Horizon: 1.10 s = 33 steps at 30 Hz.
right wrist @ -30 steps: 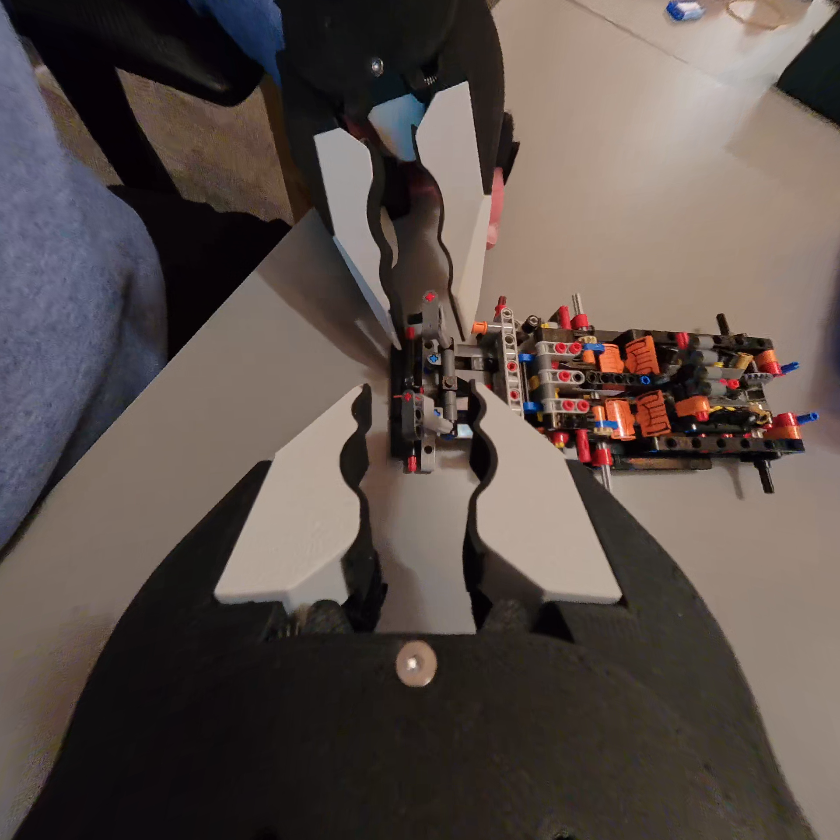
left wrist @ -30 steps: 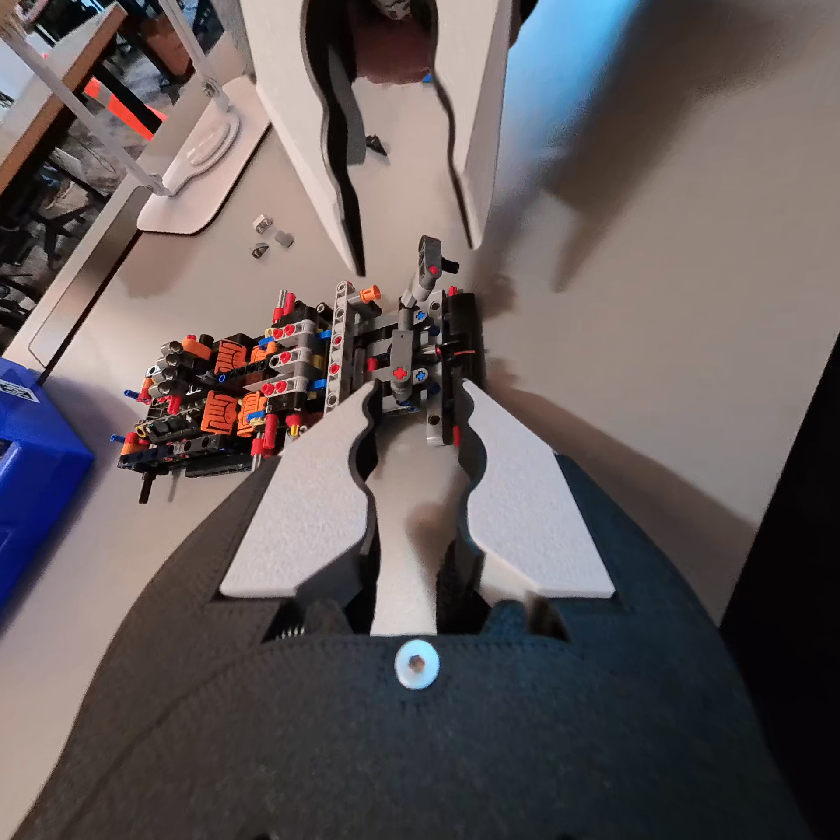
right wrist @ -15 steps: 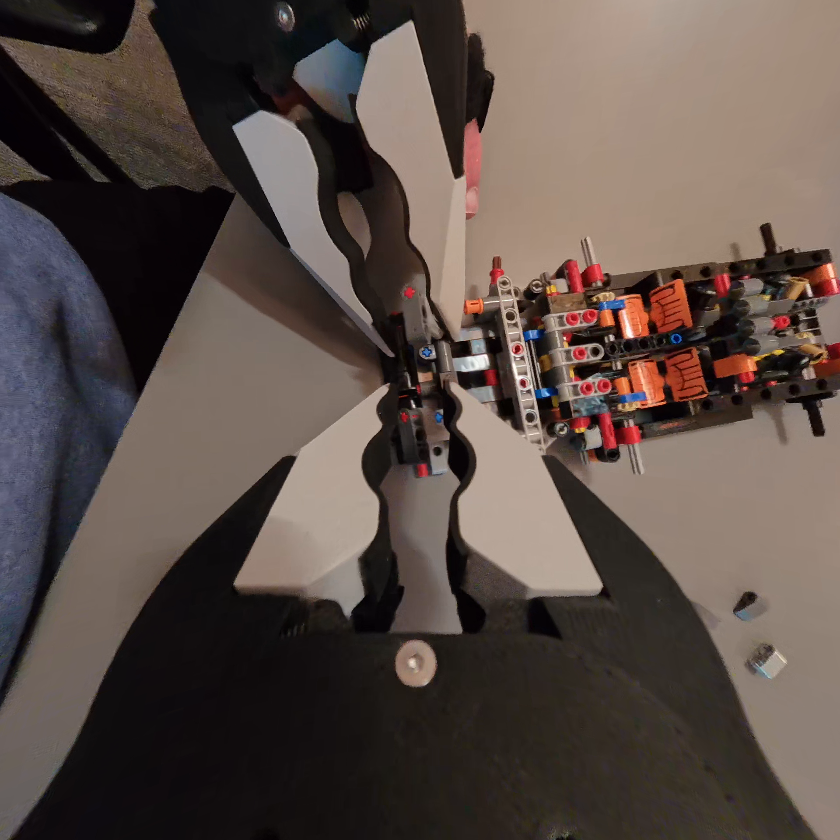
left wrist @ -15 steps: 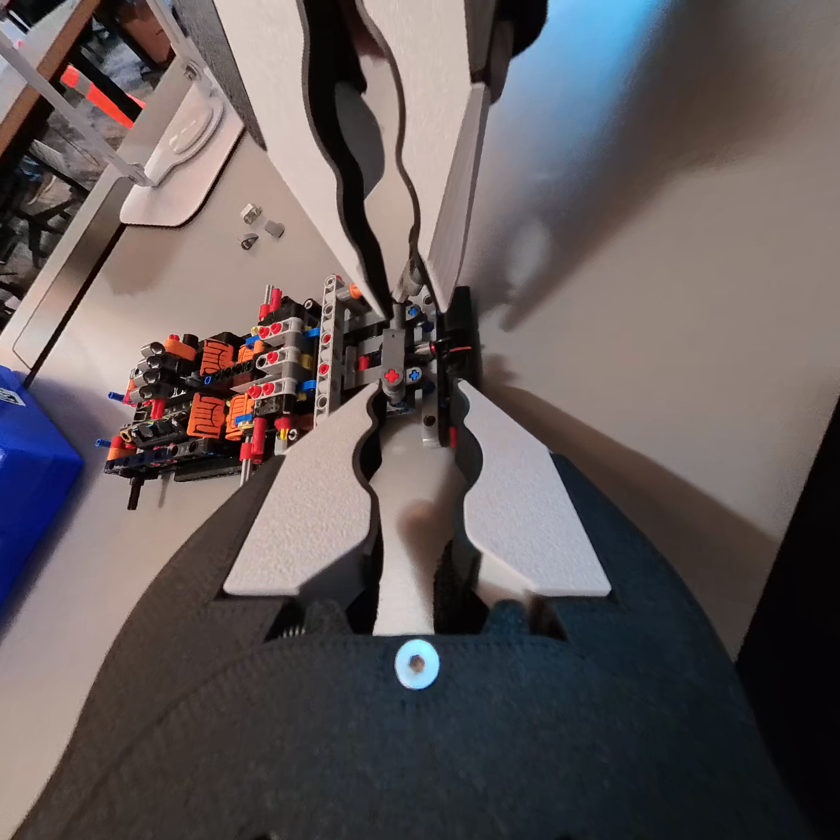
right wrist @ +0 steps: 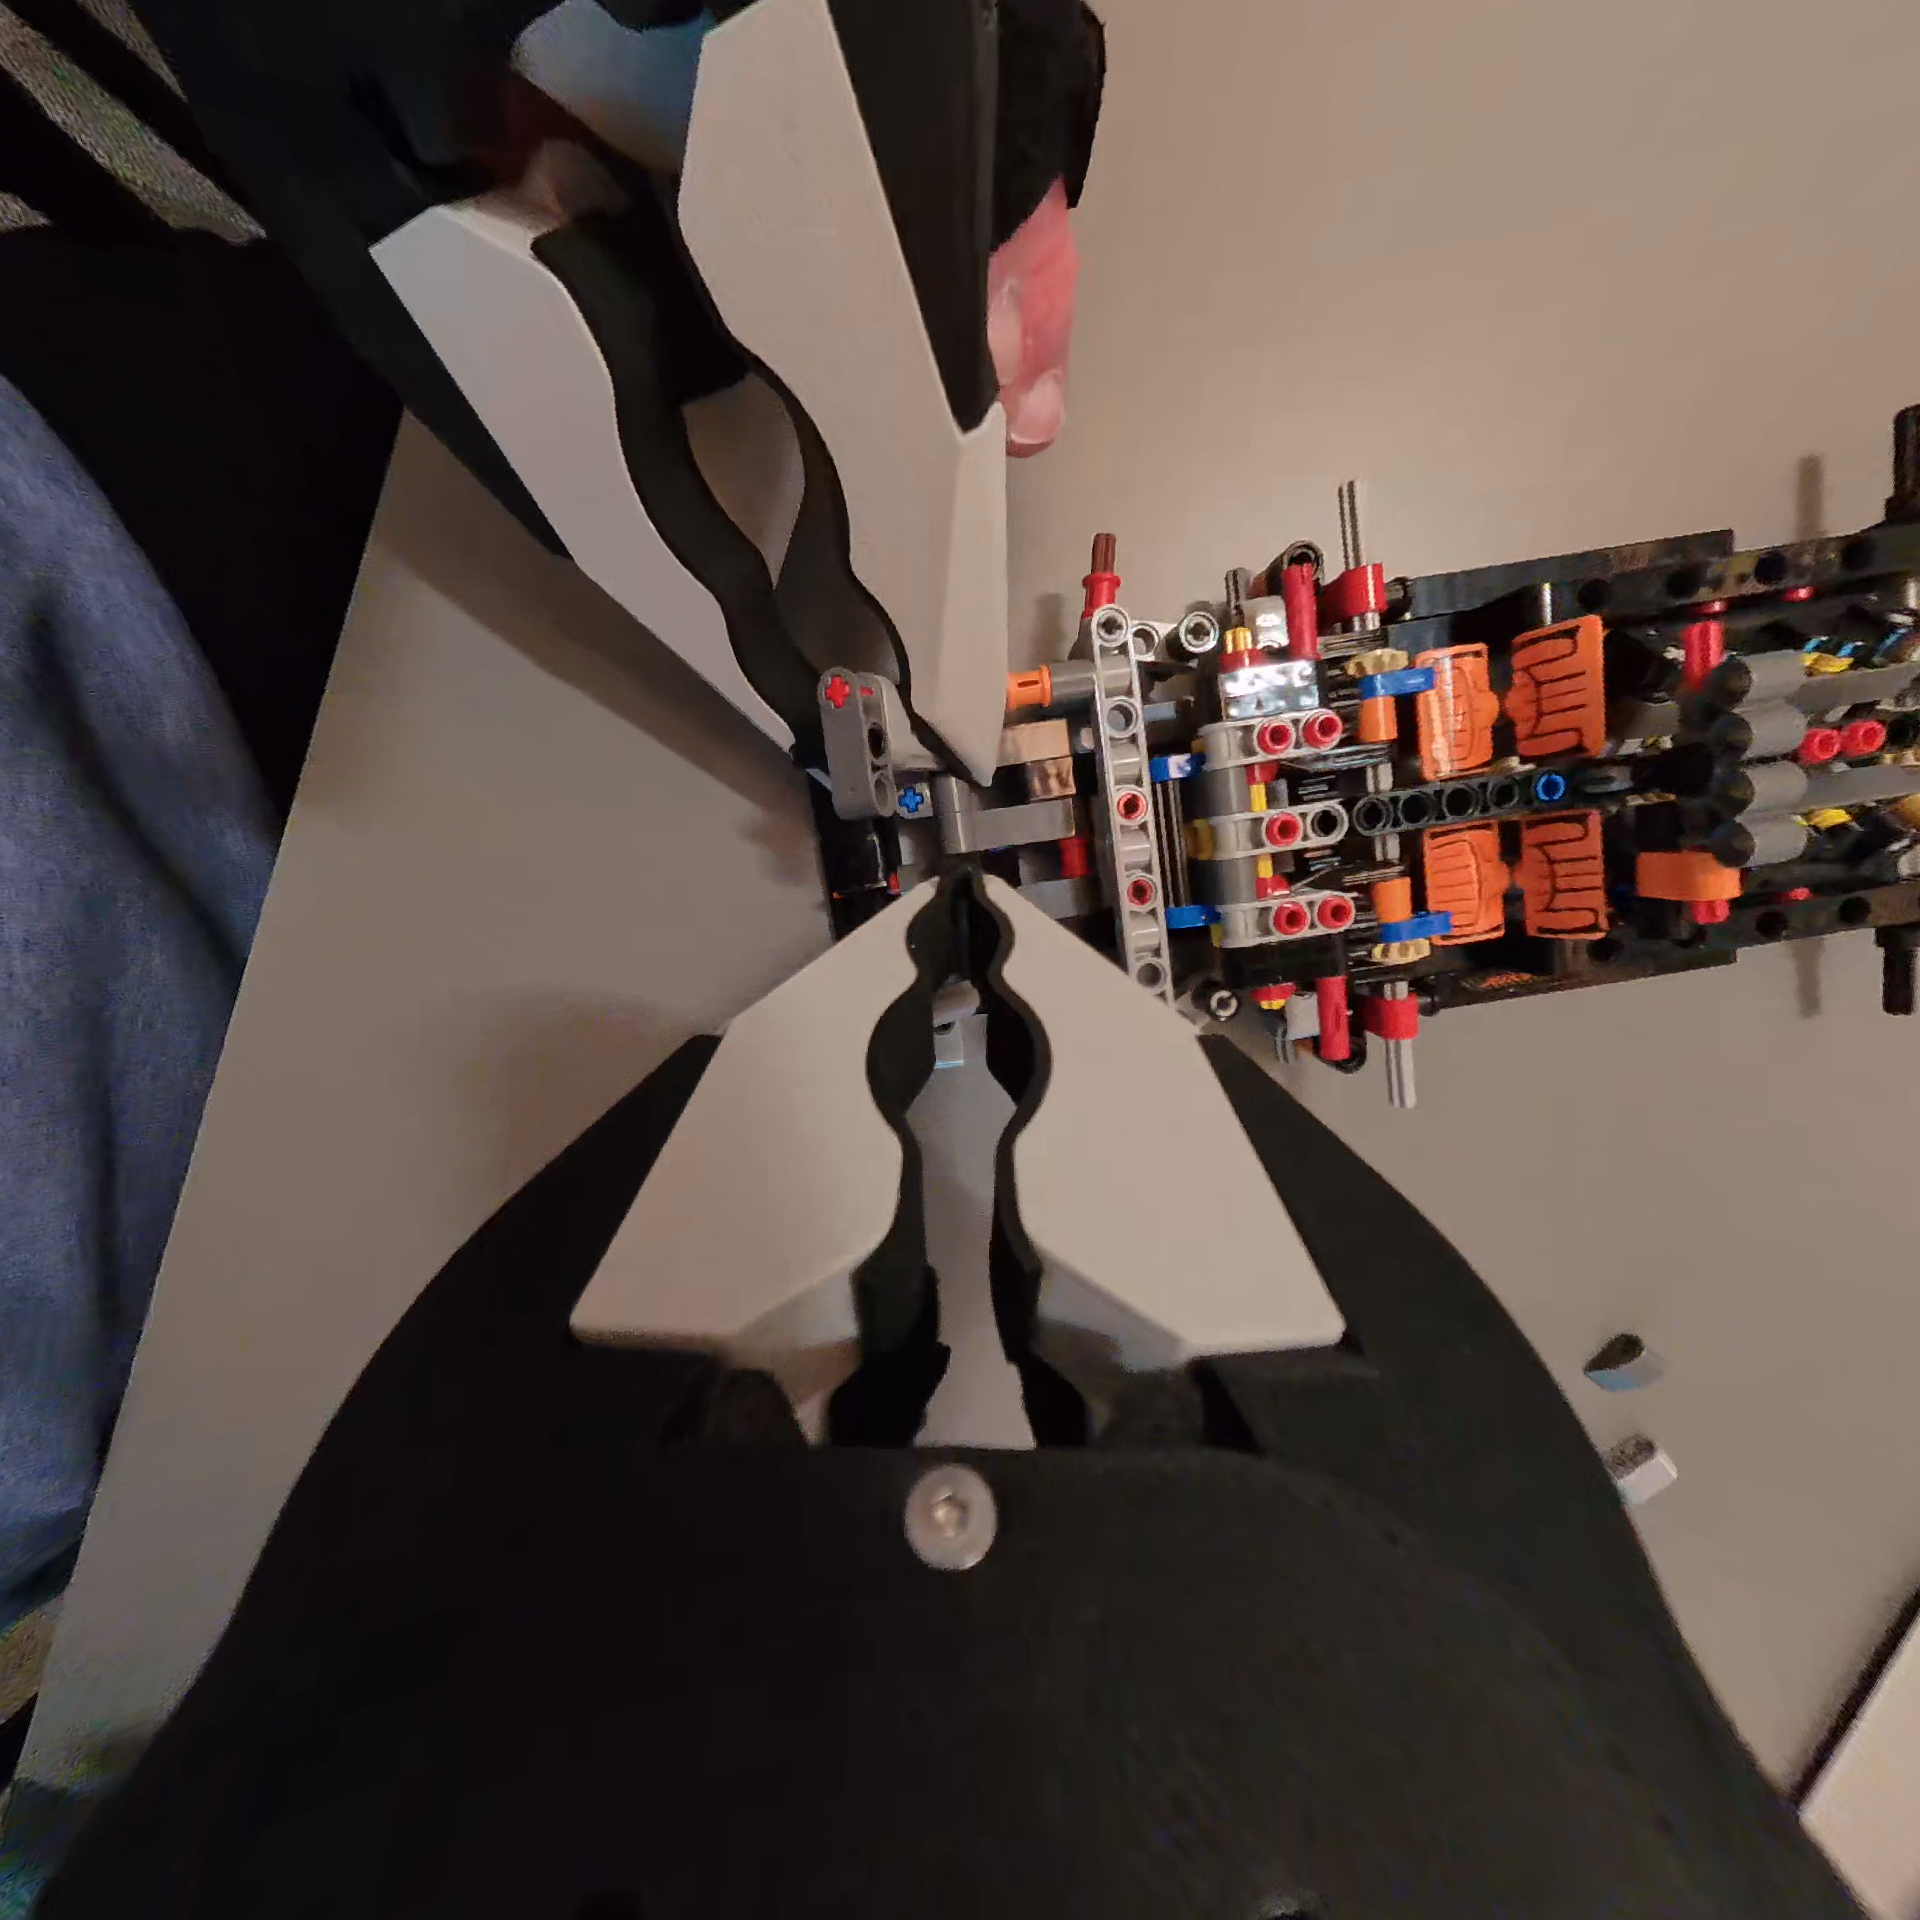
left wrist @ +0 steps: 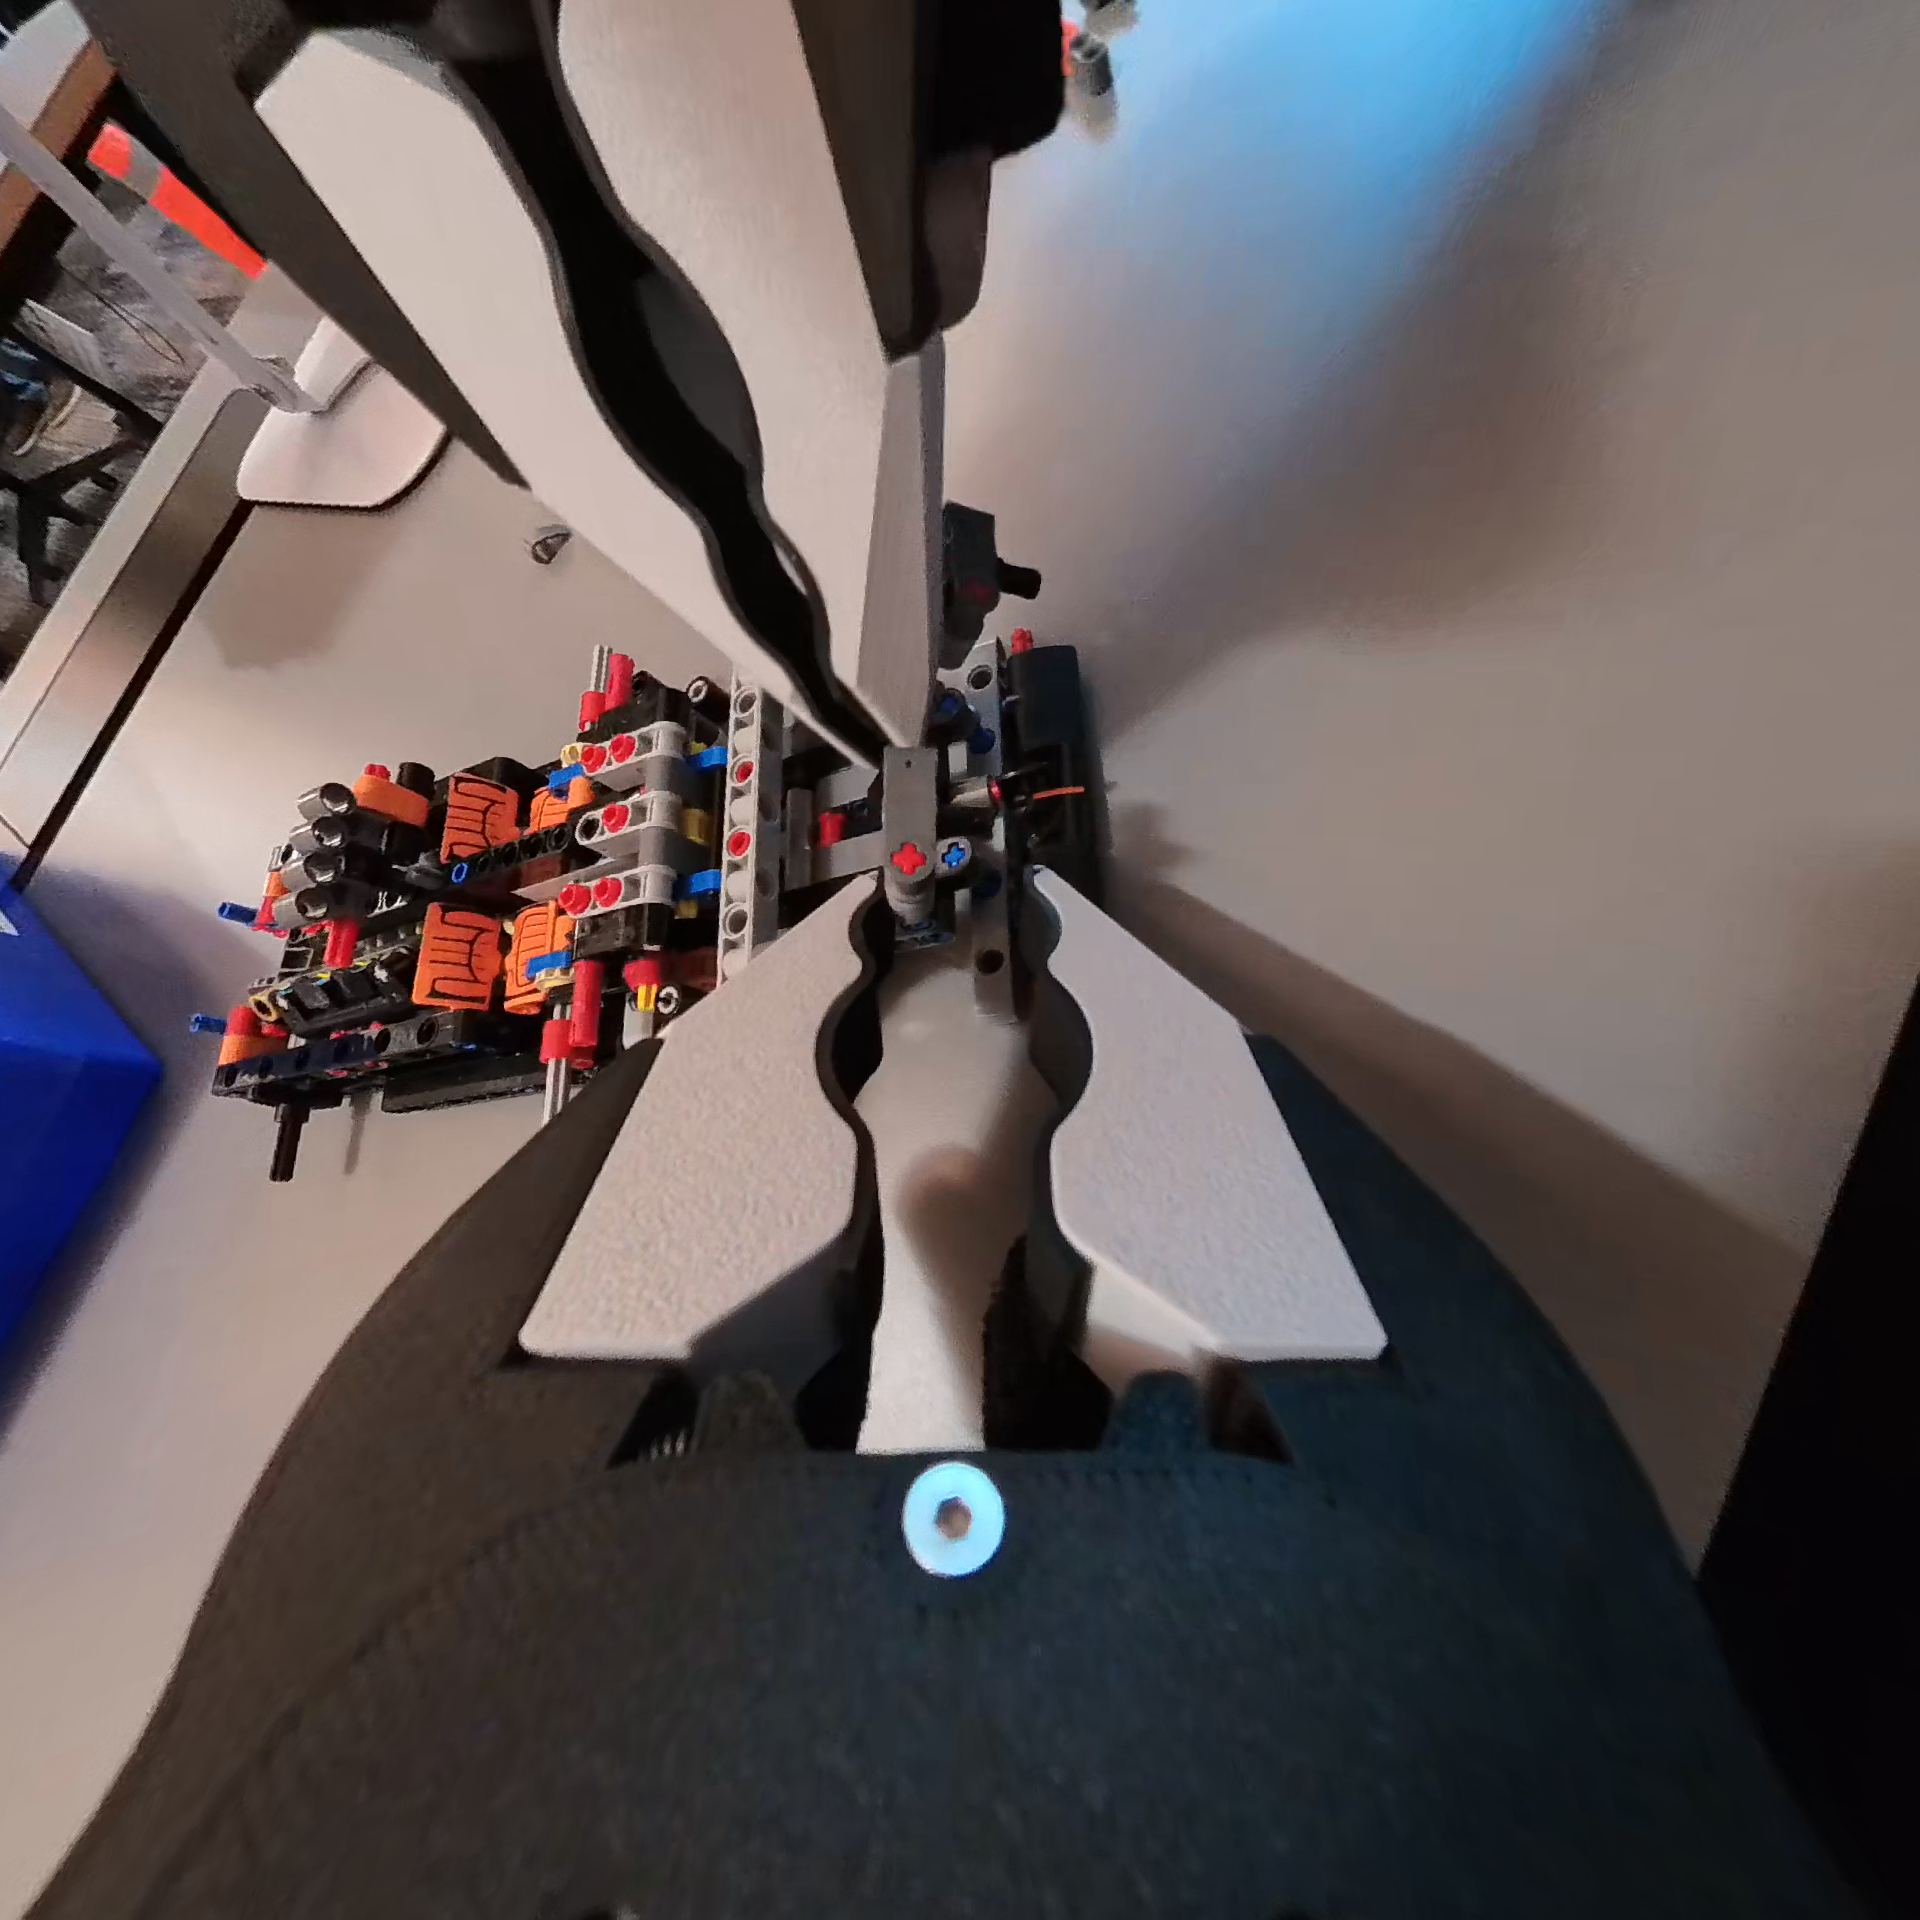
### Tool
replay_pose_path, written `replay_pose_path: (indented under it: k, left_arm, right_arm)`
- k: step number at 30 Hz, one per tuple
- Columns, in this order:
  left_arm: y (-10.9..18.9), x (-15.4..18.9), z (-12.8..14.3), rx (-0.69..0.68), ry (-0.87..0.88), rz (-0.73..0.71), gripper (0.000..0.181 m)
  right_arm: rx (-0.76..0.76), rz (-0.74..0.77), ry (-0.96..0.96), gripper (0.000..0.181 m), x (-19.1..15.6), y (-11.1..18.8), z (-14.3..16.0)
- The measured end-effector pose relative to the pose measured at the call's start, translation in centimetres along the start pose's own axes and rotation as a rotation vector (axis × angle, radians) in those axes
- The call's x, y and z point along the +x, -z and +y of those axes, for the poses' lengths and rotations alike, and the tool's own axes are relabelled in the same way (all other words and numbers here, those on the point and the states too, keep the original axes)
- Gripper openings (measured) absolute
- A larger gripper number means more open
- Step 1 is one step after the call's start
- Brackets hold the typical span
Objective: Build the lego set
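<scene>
On a pale surface (right wrist: 1455,312) the lego model (right wrist: 1455,790) lies flat. My right fingers (right wrist: 961,914) pinch narrowly on its grey end; my left fingers (left wrist: 951,914) stand wider around the same end from the opposite side. Two loose pieces (right wrist: 1631,1413) lie nearby.

1 lego model (right wrist: 1455,790), 2 loose grey pieces (right wrist: 1616,1363), 1 blue bin (left wrist: 52,1091)

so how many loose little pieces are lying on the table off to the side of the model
2 in the right wrist view: a dark wedge piece and a light grey block just below it. More may be hidden behind the grippers.
</scene>
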<state>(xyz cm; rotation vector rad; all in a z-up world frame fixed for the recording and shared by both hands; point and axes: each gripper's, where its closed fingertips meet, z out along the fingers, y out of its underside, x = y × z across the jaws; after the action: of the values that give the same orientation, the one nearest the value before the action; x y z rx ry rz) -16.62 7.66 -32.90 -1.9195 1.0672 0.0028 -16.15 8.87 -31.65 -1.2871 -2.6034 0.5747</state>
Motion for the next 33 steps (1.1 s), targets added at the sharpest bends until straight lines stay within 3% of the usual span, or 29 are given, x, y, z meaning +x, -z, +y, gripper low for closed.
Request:
replay_pose_path:
  k: [33]
  left_arm:
    - [-0.1,-0.1,-0.1,0.006,-0.004,-0.008,0.019]
  right_arm:
    - [-0.092,-0.040,0.095,0.004,-0.2,-0.6,-0.4]
